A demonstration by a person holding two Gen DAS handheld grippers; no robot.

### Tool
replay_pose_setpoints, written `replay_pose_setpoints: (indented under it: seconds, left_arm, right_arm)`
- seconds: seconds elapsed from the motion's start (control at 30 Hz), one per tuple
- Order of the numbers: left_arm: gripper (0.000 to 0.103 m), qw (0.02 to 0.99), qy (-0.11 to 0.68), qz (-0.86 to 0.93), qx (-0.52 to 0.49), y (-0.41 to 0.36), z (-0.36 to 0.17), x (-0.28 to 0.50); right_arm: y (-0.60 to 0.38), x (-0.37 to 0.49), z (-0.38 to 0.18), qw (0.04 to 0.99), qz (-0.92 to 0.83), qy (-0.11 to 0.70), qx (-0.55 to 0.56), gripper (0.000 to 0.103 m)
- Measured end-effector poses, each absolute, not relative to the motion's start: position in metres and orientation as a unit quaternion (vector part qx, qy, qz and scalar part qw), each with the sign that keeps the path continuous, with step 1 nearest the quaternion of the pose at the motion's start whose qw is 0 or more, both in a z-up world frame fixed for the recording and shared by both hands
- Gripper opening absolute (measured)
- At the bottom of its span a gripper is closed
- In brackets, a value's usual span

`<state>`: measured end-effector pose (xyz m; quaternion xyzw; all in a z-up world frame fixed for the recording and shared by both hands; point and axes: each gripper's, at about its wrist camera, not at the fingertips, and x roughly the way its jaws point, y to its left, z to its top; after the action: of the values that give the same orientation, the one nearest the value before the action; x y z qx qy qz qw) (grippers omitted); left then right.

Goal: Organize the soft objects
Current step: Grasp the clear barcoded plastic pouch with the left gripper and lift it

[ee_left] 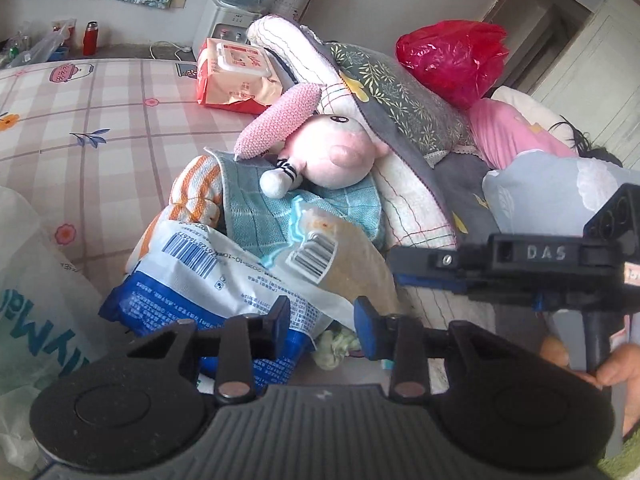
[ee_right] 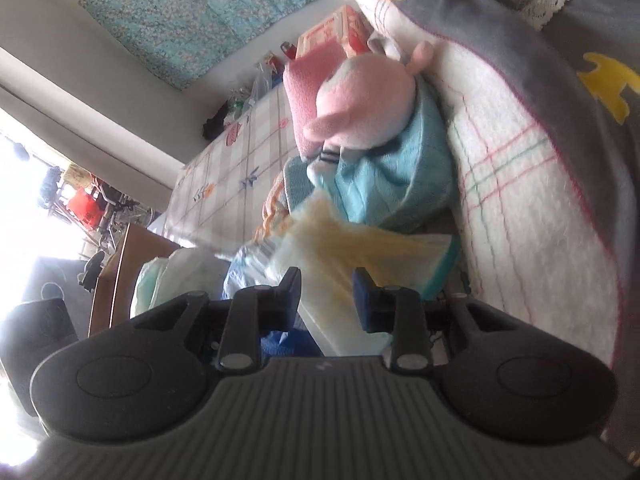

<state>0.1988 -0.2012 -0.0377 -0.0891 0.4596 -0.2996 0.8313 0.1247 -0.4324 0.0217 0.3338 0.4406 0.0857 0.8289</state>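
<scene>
Lying on a bed with a pink checked sheet (ee_left: 100, 120), a heap of soft things sits right in front of both tongs. The left gripper (ee_left: 322, 320) has its two fingers apart, and the crinkly blue and white plastic packet with barcodes (ee_left: 224, 276) lies just ahead of them, its lower edge reaching down between the finger tips. I cannot tell if the fingers touch it. The right gripper (ee_right: 326, 298) also has its fingers apart, and a see-through plastic bag with pale yellow stuff inside (ee_right: 340, 256) lies between and just past them; it is blurry, so I cannot tell if it is pinched. Behind the packets is a folded teal cloth (ee_left: 272, 208), and a soft pink plush toy with a round head (ee_left: 340, 156) rests on top of it. An orange and white striped towel (ee_left: 192, 196) is bunched to the left of the teal cloth. A white fluffy blanket with thin coloured lines (ee_right: 520, 184) is piled to the right, under a grey blanket with yellow shapes (ee_right: 560, 80). A red shiny plastic bag (ee_left: 452, 56) sits farther back.
</scene>
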Motion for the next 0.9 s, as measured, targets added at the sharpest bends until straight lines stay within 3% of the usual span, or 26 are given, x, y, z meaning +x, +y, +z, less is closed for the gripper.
replay_pose_setpoints:
  seconds: [0.07, 0.2, 0.37, 0.43, 0.6, 0.73, 0.77, 0.9]
  left_arm:
    - [0.035, 0.828, 0.462, -0.304, -0.087, -0.205, -0.039, 0.199]
    - [0.036, 0.821, 0.47, -0.311, -0.084, -0.213, -0.042, 0.2]
    - [0.045, 0.812, 0.481, -0.321, -0.082, -0.224, -0.048, 0.199]
    - [0.046, 0.811, 0.483, -0.322, -0.074, -0.231, -0.05, 0.198]
    - [0.043, 0.818, 0.478, -0.314, -0.065, -0.243, -0.053, 0.198]
    - [0.027, 0.833, 0.462, -0.298, -0.062, -0.24, -0.051, 0.196]
    - [0.017, 0.835, 0.458, -0.299, -0.059, -0.239, -0.05, 0.195]
    - [0.009, 0.851, 0.434, -0.291, -0.049, -0.229, -0.037, 0.187]
  right_arm:
    - [-0.438, 0.129, 0.029, 0.842, 0.08, 0.423, 0.324, 0.029]
    - [-0.45, 0.154, 0.022, 0.843, 0.074, 0.419, 0.329, 0.043]
    - [-0.458, 0.175, -0.002, 0.829, 0.071, 0.446, 0.33, 0.046]
    - [-0.457, 0.18, -0.009, 0.826, 0.077, 0.449, 0.333, 0.053]
    - [-0.452, 0.174, -0.013, 0.814, 0.095, 0.458, 0.345, 0.055]
    - [-0.449, 0.159, -0.007, 0.803, 0.119, 0.461, 0.357, 0.056]
    - [-0.448, 0.156, -0.004, 0.803, 0.121, 0.461, 0.356, 0.056]
    - [-0.443, 0.143, 0.004, 0.799, 0.131, 0.461, 0.364, 0.056]
